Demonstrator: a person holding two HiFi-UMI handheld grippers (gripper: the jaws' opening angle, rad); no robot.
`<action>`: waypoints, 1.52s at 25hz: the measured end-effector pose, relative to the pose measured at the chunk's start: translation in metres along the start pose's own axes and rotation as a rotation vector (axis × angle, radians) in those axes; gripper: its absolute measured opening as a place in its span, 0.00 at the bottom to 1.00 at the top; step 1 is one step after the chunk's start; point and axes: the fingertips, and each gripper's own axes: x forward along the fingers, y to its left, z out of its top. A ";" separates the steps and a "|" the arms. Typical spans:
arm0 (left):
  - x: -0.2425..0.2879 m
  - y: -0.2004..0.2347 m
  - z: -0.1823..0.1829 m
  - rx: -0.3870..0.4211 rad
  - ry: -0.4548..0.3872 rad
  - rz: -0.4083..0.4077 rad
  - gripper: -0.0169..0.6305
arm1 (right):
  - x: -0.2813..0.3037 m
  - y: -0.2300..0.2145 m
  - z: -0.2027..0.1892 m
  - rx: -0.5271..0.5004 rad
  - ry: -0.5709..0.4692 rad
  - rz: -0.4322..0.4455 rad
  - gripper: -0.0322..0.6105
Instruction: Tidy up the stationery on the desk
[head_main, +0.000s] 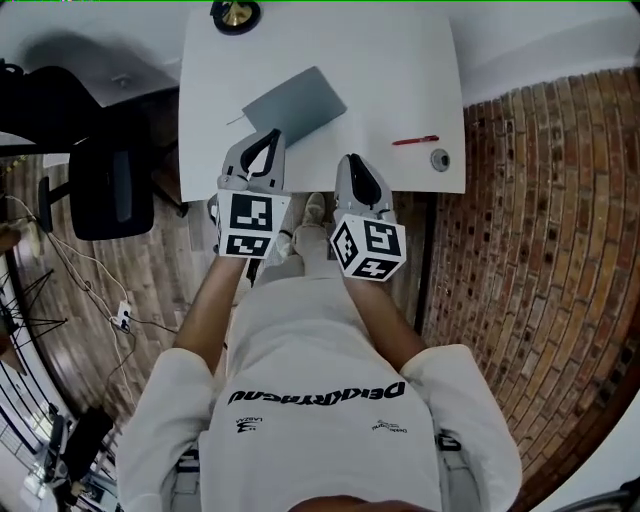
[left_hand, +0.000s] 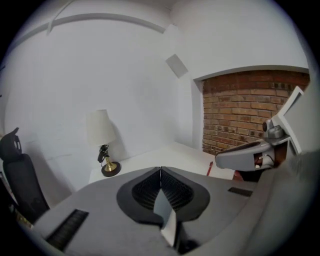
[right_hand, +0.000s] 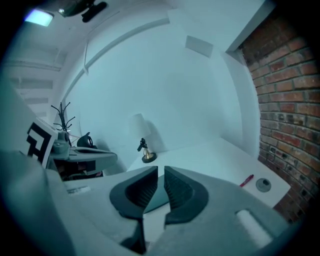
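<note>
A white desk (head_main: 390, 70) carries a grey notebook (head_main: 295, 103), a red pen (head_main: 415, 141) and a small round grey object (head_main: 440, 159) near its right front corner. Both grippers hover at the desk's near edge, apart from all of these. My left gripper (head_main: 268, 140) points at the notebook's near corner, its jaws pressed together and empty (left_hand: 160, 170). To its right, my right gripper (head_main: 352, 160) has a narrow gap between its jaws with nothing in it (right_hand: 160, 172). The pen (right_hand: 246, 180) and round object (right_hand: 263, 185) lie ahead to its right.
A table lamp (left_hand: 102, 145) with a brass base (head_main: 236, 14) stands at the desk's far edge. A black office chair (head_main: 110, 185) sits left of the desk. A brick surface (head_main: 520, 250) runs along the right side, and cables lie on the wooden floor (head_main: 90, 290).
</note>
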 end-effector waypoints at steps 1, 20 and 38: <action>0.010 0.002 -0.003 0.012 0.016 -0.022 0.02 | 0.010 -0.003 -0.006 0.010 0.020 -0.007 0.10; 0.178 0.059 -0.084 0.082 0.342 -0.237 0.25 | 0.149 -0.040 -0.106 0.285 0.317 -0.039 0.24; 0.249 0.077 -0.150 -0.012 0.551 -0.436 0.29 | 0.201 -0.044 -0.162 0.379 0.477 -0.092 0.29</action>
